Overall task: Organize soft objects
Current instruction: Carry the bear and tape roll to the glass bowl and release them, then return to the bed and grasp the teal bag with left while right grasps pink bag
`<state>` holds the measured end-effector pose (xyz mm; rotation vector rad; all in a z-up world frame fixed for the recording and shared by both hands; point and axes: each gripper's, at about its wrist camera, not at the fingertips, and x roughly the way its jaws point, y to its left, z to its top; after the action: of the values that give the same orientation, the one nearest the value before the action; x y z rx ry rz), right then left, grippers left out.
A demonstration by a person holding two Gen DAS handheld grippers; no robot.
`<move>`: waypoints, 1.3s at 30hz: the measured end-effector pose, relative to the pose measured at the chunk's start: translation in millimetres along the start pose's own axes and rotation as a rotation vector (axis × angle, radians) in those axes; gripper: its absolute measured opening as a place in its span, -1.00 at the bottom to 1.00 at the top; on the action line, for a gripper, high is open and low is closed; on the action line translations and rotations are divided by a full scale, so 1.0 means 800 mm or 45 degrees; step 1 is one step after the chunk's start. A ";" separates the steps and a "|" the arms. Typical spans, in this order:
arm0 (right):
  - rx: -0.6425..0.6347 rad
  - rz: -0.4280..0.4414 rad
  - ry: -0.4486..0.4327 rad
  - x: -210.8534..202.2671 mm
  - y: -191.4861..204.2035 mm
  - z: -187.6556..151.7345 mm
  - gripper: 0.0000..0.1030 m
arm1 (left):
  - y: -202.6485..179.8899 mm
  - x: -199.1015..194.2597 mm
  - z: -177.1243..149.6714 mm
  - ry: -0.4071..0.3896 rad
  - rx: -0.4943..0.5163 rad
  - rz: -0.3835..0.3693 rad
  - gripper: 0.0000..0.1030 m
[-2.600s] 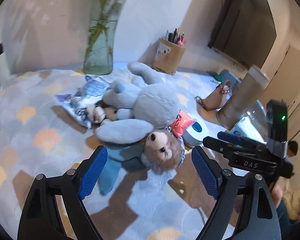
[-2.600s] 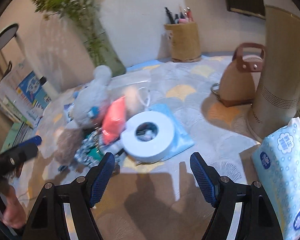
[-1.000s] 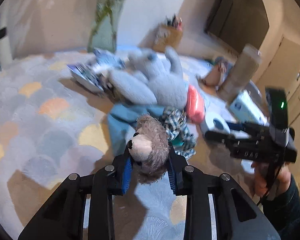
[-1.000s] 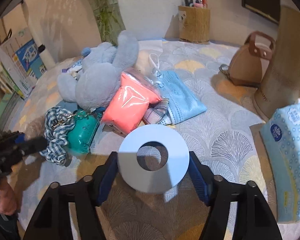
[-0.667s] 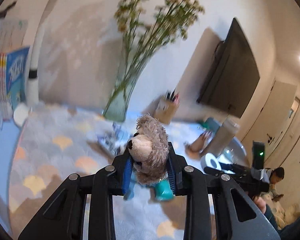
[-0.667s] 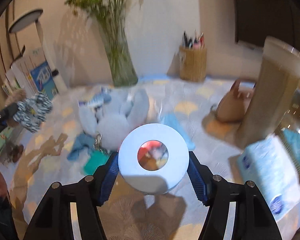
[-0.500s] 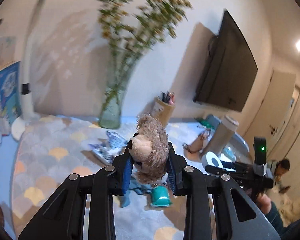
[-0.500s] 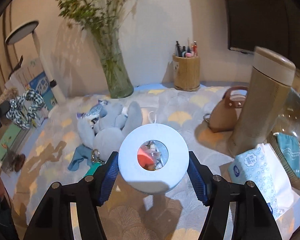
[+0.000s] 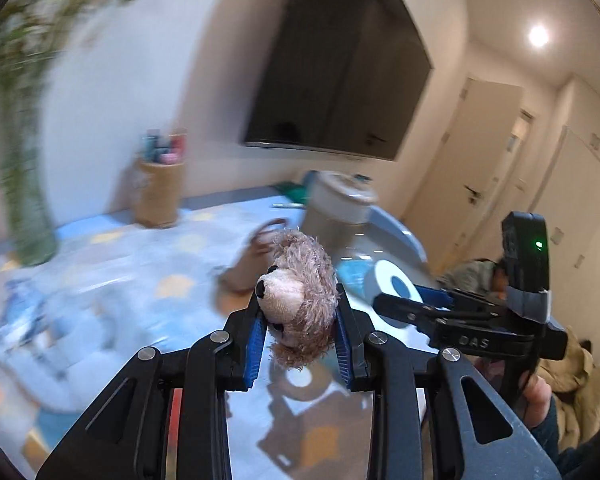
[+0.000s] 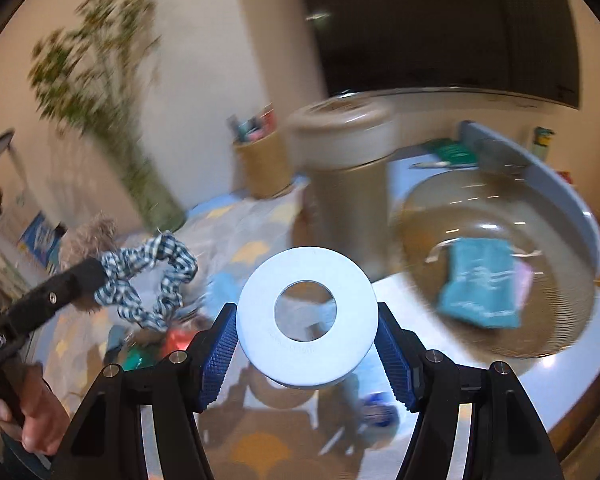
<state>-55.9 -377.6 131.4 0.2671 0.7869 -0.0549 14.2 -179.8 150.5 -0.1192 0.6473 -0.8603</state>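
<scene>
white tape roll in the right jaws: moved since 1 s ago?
Yes. The white tape roll was down at the patterned tablecloth; now it is lifted and carried rightward, toward the clear bowl beside the tall beige canister.

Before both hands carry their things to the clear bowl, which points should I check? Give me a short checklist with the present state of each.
1. Left gripper jaws closed on the fluffy brown plush toy: ok.
2. Right gripper jaws closed on the white tape roll: ok.
3. Blue-white checked scrunchie dangling from the plush, clear of the right gripper: ok.
4. Free room in the clear glass bowl beside the teal pouch: ok.
5. Tall beige canister beside the bowl, clear of the path: cannot tell, picture blurred.
</scene>
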 end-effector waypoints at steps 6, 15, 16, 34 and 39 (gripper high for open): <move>0.127 -0.100 -0.088 -0.028 -0.082 0.027 0.27 | -0.060 0.059 0.025 0.029 0.088 -0.126 -0.47; 0.399 -0.212 -0.139 -0.016 -0.198 0.076 0.28 | -0.148 0.158 0.051 0.058 0.215 -0.094 -0.47; 0.429 -0.207 -0.130 -0.011 -0.207 0.078 0.29 | -0.155 0.173 0.052 0.070 0.225 -0.065 -0.46; 0.607 -0.088 -0.097 -0.008 -0.249 0.060 0.39 | -0.179 0.164 0.039 0.051 0.317 -0.107 0.62; 0.497 -0.079 -0.136 -0.039 -0.202 0.052 0.53 | -0.159 0.085 0.045 -0.010 0.309 -0.099 0.62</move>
<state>-72.6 -545.8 146.3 0.6046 0.6740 -0.2809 -17.3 -319.1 191.2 0.0714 0.5296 -1.0062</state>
